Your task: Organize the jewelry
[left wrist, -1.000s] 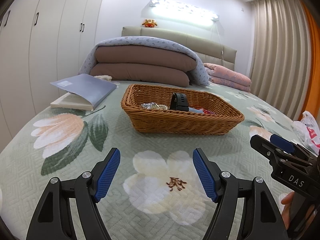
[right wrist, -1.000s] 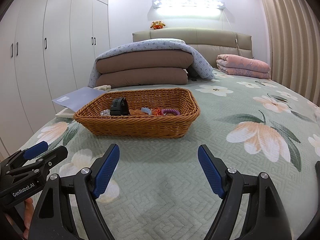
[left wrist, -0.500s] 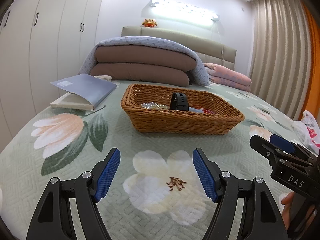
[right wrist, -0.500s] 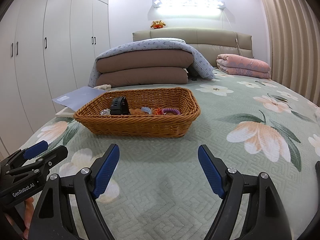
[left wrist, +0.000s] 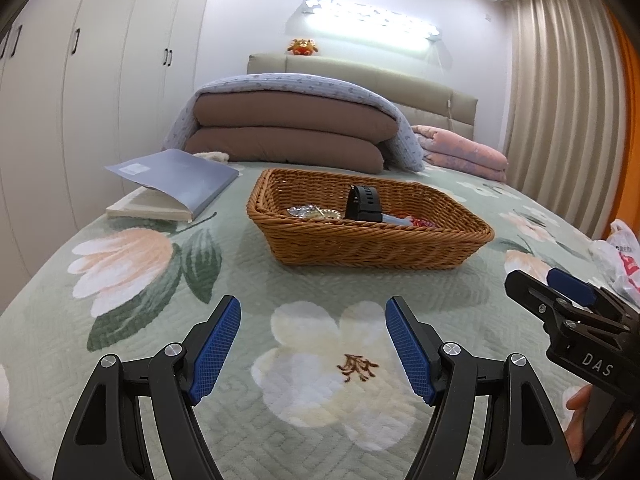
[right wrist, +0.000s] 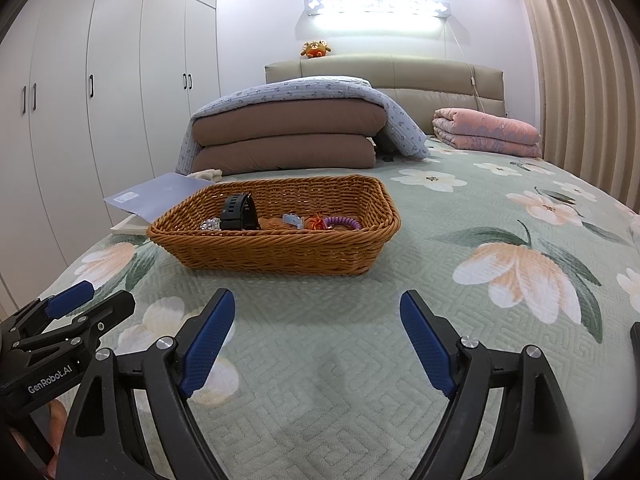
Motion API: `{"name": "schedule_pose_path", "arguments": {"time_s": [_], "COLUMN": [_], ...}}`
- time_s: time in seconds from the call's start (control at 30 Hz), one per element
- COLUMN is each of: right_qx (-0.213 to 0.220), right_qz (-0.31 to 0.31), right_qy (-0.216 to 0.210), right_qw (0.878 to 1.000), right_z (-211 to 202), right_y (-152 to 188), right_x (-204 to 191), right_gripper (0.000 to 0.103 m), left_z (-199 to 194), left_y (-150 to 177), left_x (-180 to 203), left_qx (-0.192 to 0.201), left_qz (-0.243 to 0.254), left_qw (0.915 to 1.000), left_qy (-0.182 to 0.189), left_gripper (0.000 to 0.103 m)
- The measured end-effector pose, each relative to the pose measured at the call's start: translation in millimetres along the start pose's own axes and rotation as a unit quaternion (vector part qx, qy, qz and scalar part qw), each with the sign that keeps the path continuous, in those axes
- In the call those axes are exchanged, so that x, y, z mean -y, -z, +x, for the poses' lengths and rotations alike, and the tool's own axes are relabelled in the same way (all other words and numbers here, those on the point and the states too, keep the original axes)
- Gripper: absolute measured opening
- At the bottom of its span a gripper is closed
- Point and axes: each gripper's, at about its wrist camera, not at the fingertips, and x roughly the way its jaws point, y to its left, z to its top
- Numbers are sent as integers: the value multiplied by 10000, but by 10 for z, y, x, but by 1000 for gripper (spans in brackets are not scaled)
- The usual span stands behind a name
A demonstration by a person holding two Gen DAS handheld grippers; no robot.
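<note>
both claws apart, empty; right gripper (right wrist: 316, 344) just widened. grey-blue open book (left wrist: 176, 184) beside brown wicker basket (left wrist: 368, 240) on green floral quilt (left wrist: 120, 320).

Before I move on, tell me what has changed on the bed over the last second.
Only the right gripper: its jaws have just been opening a little wider, with nothing between them. The left gripper is open and empty as before. The basket, the black watch inside it and the book have not moved.
</note>
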Motion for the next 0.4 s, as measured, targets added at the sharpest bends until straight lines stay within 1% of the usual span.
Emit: {"name": "schedule_pose_path", "arguments": {"time_s": [0.13,0.23,0.33,0.4], "right_qx": [1,-6,-9,-12], "right_qz": [7,3,0,-2], "right_qy": [-1,-2,-6,-5], "right_qw": [10000,10000,10000,10000], "right_z": [0,0,1,1], "right_y": [-5,-2,2,4], "right_x": [0,2,4,3], "right_gripper": [86,86,87,87], "left_z": [-21,-31,-52,-40], "left_y": [-5,-7,-8,-9], "left_x": [0,-3,-16,-18], "left_qx": [54,64,154,105], "left_qz": [10,6,-17,-23], "left_qw": [9999,9999,9998,9999], "left_qy": [-102,-99,-93,-58], "left_gripper": [76,76,76,76]}}
